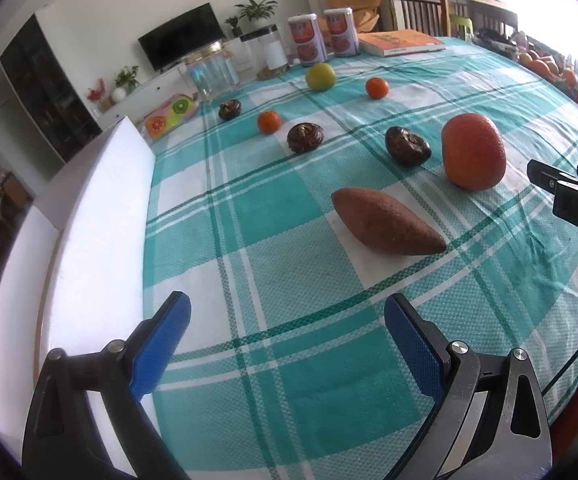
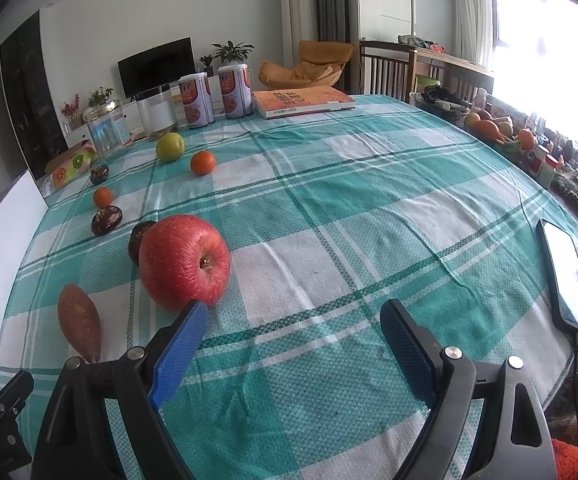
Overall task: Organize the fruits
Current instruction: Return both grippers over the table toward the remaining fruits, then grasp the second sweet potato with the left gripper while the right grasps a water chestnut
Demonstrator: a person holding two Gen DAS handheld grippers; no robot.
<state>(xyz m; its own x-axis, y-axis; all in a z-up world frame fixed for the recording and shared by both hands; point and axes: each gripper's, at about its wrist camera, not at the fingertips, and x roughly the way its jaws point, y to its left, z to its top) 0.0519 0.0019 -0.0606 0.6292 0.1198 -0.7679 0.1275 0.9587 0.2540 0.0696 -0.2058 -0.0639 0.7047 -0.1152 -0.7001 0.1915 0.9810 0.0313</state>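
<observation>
A big red apple (image 1: 473,151) (image 2: 184,261) lies on the checked tablecloth beside a sweet potato (image 1: 385,221) (image 2: 79,322). Three dark mangosteens (image 1: 407,146) (image 1: 305,137) (image 1: 230,109), two small oranges (image 1: 269,121) (image 1: 377,87) and a green-yellow fruit (image 1: 320,76) lie farther back. A white box (image 1: 101,216) stands at the table's left edge. My left gripper (image 1: 287,320) is open and empty, short of the sweet potato. My right gripper (image 2: 293,326) is open and empty, its left fingertip (image 2: 193,316) just before the apple.
At the back stand two printed cans (image 2: 213,94), clear jars (image 2: 107,128), an orange book (image 2: 301,100) and a fruit-print carton (image 2: 69,168). A phone (image 2: 569,276) with a cable lies near the right edge. A fruit basket (image 2: 493,128) sits beyond the table.
</observation>
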